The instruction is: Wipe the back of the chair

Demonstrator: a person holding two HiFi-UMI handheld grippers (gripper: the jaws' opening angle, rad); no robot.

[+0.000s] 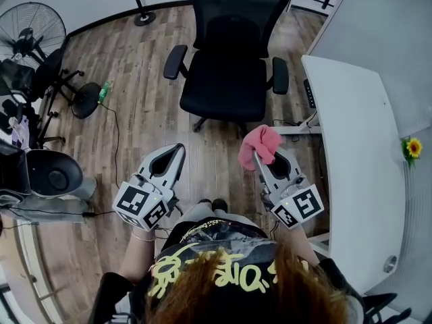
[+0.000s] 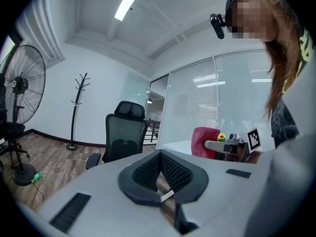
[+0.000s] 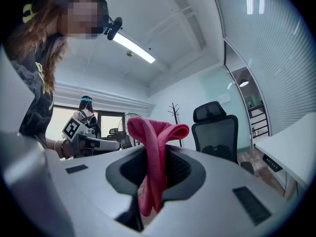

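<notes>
Broadly, this is an office room with a wood-plank floor [image 1: 142, 120], white walls, and a glazed partition [image 2: 222, 98] with blinds behind it. A long white counter [image 1: 351, 154] runs down the person's right side, and a small yellow flower [image 1: 413, 147] sits beyond its far edge. A black standing fan [image 1: 30, 32] is at the far left and a thin black coat stand [image 2: 79, 107] is against the curved wall.

The black mesh office chair [image 1: 233, 52] stands on the floor ahead of the person. Its seat is turned toward them and its back [image 1: 236, 5] is on the far side. It is well apart from both claws, and nothing touches it.

The right claw [image 1: 263, 157] is held out low in front of the person and points toward the chair. Its jaws are clamped on a pink cloth [image 1: 262, 144]. The cloth bunches in a loop above the tips and hangs down between the dark ribbed pads [image 3: 180, 169].

The left claw [image 1: 177, 150] is held level beside it, apart from the cloth. Its jaws are drawn together at the tips, with nothing between the pads, and only floor shows through the narrow gap behind them.
</notes>
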